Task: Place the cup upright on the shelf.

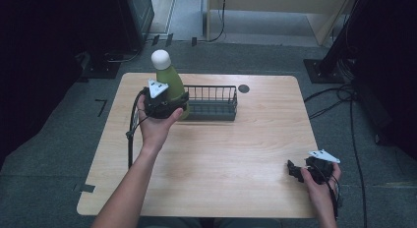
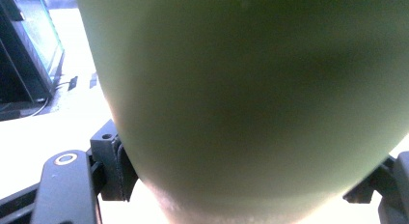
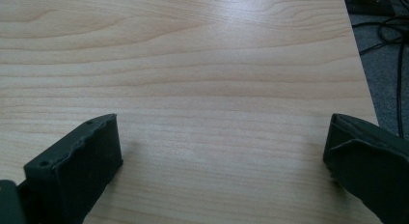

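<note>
The bottle (image 1: 169,80), green with a white round cap, stands upright between the jaws of the left hand-held gripper (image 1: 172,104), which clasps its lower body from the person's side. In the left gripper view the bottle (image 2: 251,103) bulges across the frame with a black jaw pressed to each flank, so the grip looks firm and low on the body. Whether its base rests on the counter (image 1: 221,154) or hangs just above it cannot be told. Just beside that gripper, to its right, sits a dark wire basket (image 1: 212,103), its near end touching or almost touching the bottle.

The step in hand appears to be carrying or placing the bottle at the basket. If it is bound for the basket, the next move calls for a lift high enough for the base to clear the wire rim, a short shift to the right, then a straight lowering with the bottle kept upright, since it is tall and top-light grip could let it tip.

The right hand-held gripper (image 1: 298,170) rests well apart, at the near right edge of the counter, jaws spread wide over bare wood (image 3: 202,79), holding nothing.
</note>
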A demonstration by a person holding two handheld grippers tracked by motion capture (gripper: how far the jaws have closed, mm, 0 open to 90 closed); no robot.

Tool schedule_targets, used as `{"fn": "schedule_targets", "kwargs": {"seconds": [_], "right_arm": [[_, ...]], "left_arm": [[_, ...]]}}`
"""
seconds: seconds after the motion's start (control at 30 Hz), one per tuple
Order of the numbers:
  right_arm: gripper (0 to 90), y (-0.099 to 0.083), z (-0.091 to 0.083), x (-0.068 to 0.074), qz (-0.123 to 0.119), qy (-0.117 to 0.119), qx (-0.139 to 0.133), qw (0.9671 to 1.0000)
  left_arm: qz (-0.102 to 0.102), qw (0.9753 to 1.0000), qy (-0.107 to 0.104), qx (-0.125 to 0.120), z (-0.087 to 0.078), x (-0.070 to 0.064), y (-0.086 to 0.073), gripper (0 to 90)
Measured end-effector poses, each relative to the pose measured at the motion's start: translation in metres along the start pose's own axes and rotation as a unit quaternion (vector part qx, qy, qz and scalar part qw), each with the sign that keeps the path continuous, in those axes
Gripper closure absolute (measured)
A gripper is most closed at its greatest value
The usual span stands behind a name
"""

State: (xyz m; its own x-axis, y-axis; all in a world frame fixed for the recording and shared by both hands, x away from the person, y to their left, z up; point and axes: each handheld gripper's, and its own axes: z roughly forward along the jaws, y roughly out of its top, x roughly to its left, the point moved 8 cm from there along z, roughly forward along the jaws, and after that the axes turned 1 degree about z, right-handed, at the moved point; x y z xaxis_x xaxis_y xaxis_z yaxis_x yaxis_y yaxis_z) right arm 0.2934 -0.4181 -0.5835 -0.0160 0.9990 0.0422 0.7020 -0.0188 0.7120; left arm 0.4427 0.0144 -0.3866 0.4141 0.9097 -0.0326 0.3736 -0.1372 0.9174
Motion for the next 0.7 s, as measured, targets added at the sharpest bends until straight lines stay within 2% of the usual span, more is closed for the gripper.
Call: {"fn": "schedule_targets", "kwargs": {"seconds": [0.23, 0.43, 0.57, 0.7], "right_arm": [[0.0, 0.000, 0.000, 0.000, 0.000, 0.000, 0.000, 1.0000], [0.0, 0.000, 0.000, 0.000, -0.003, 0.002, 0.000, 1.0000], [0.0, 0.000, 0.000, 0.000, -0.003, 0.002, 0.000, 1.0000], [0.0, 0.000, 0.000, 0.000, -0.003, 0.002, 0.000, 1.0000]], "left_arm": [[0.007, 1.0000, 0.005, -0.002, 0.013, 0.001, 0.012, 21.2], [-0.008, 0.9999, 0.007, -0.009, 0.027, 0.004, 0.020, 21.2], [-0.006, 0.9998, 0.016, -0.008, 0.038, 0.007, 0.021, 21.2], [-0.017, 0.9996, 0.015, -0.015, 0.047, 0.010, 0.022, 21.2]]}}
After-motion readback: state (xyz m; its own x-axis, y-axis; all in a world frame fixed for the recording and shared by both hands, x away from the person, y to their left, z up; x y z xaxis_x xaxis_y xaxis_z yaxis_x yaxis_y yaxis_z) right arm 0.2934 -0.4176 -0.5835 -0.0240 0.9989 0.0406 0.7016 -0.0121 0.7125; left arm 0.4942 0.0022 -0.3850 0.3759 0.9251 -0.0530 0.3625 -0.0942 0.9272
